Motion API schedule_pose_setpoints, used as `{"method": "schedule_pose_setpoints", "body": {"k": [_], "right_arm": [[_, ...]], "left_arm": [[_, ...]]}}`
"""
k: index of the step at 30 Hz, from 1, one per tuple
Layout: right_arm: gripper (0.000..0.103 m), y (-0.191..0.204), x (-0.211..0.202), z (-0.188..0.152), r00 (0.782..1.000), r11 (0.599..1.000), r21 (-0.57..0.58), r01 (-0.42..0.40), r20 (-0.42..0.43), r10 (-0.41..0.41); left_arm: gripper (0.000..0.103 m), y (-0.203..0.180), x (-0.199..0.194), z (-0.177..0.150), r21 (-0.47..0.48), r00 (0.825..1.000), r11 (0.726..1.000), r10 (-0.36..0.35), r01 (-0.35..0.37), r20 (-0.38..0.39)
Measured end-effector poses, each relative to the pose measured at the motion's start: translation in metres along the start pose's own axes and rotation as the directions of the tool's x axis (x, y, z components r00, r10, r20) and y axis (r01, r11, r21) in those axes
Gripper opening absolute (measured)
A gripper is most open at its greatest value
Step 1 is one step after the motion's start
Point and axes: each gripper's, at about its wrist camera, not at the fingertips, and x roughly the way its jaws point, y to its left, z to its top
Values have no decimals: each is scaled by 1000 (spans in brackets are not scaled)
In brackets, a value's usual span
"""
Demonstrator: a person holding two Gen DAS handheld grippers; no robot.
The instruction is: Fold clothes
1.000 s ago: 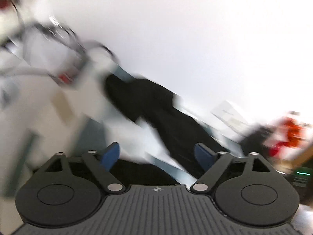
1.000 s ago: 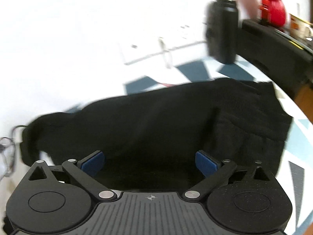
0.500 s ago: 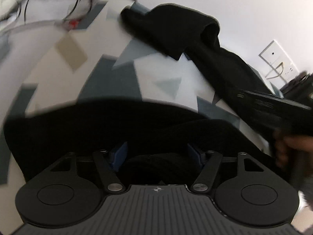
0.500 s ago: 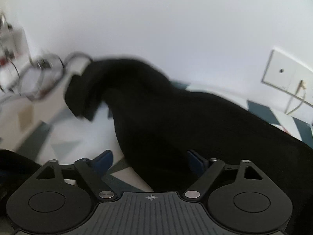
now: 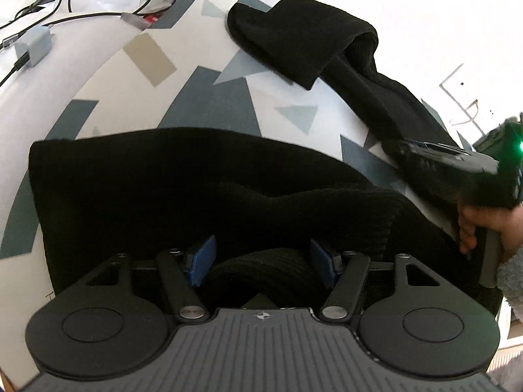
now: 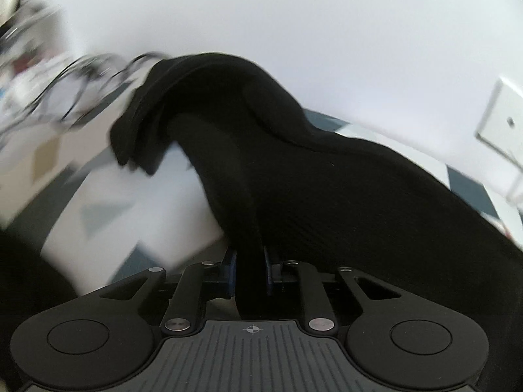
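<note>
Right gripper (image 6: pixel 249 272) clamped on black knit sweater (image 6: pixel 327 196), left gripper (image 5: pixel 263 261) open over its hem (patterned surface (image 5: pixel 209 98) beneath).

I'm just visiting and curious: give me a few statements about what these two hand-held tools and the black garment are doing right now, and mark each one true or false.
1. The right tool is pinched shut on a fold of the black garment. True.
2. The left tool is shut on the fabric. False: its blue pads stand apart, with a bunch of fabric between them.
3. The garment is red. False: it is black knit.
4. The patterned cloth under the garment has grey and beige shapes. True.
5. A hand shows at the right edge of the left tool's view. True.
</note>
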Motion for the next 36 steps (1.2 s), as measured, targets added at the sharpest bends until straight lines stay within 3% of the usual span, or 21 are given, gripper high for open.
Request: {"method": "schedule_pose_setpoints", "body": {"k": [3,8,19,27,29,33,36], "right_arm": [[15,3,-16,-18,999,997,-71,-41,-6,41],[15,-7,-48,-44,992,991,37,-125,-23,126],[15,1,-102,-93,977,979,63,-193,-84,198],[18,10,-110,-69,974,980,38,-194,-113,197],[23,12,-112,-63,973,980,31,-194,-120,197],[30,28,-127,-35,968,968,-23,-248,-33,247],[34,50,-122,-17,976,964,-156,-217,-7,218]], "left_arm": [[65,-1,-4,-10,25,1000,1000,12,-12,-10],[65,-7,-10,-27,68,999,997,40,-38,-33],[66,-6,-22,-54,108,997,993,62,-56,-48],[71,2,-25,-55,101,999,994,39,-36,-25],[71,-1,-27,-58,129,999,990,51,-50,-10],[71,1,-36,-53,166,998,985,29,-37,50],[71,3,-50,-42,200,992,980,-20,-6,128]]}}
